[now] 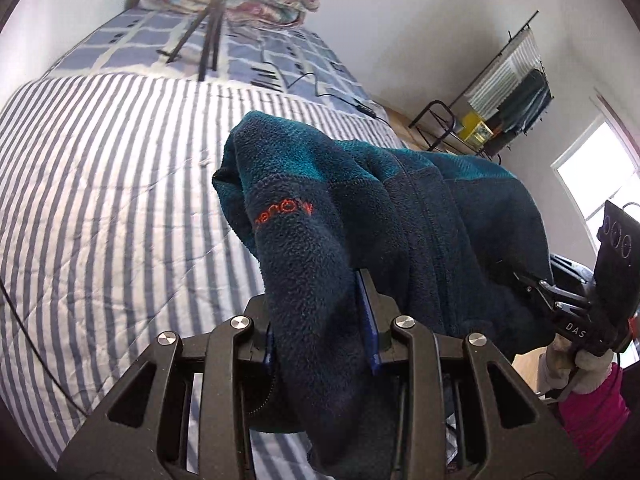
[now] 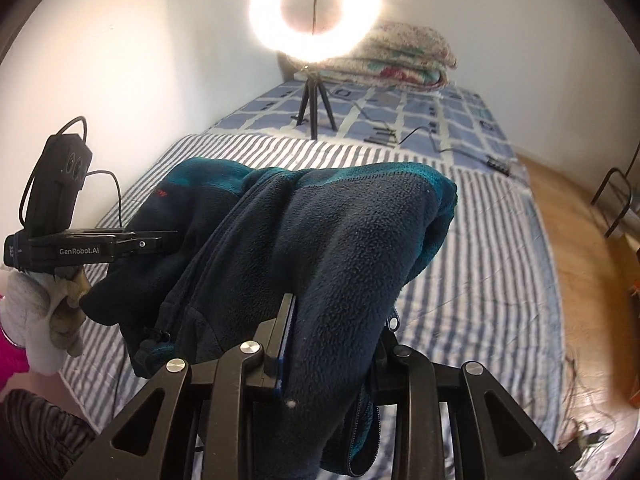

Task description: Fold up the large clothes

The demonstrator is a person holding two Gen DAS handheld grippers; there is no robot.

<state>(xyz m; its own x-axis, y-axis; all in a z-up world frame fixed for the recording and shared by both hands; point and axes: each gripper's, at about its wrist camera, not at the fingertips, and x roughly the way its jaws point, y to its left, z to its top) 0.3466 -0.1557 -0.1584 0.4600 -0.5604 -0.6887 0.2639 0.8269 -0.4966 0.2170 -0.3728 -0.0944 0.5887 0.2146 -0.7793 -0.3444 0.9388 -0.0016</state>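
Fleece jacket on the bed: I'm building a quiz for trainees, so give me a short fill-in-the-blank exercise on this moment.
1. Both the left gripper and right gripper are shut on the dark blue ____ jacket.
2. The bedspread under it has a ____ pattern.
3. The ring light stands on a ____ on the bed.
4. The jacket's embroidered logo is ____.

Missing: fleece; striped; tripod; orange

I see a bed (image 2: 480, 240) against white walls, covered by a blue-and-white striped quilt (image 1: 100, 200), with a checked sheet (image 2: 400, 112) and folded floral blanket (image 2: 404, 60) at its far end. A glowing ring light (image 2: 315, 8) on a tripod (image 2: 314, 108) stands there. Wood floor (image 2: 580, 280), a clothes rack (image 1: 516, 92) and a bright window (image 1: 592, 184) lie to the right.
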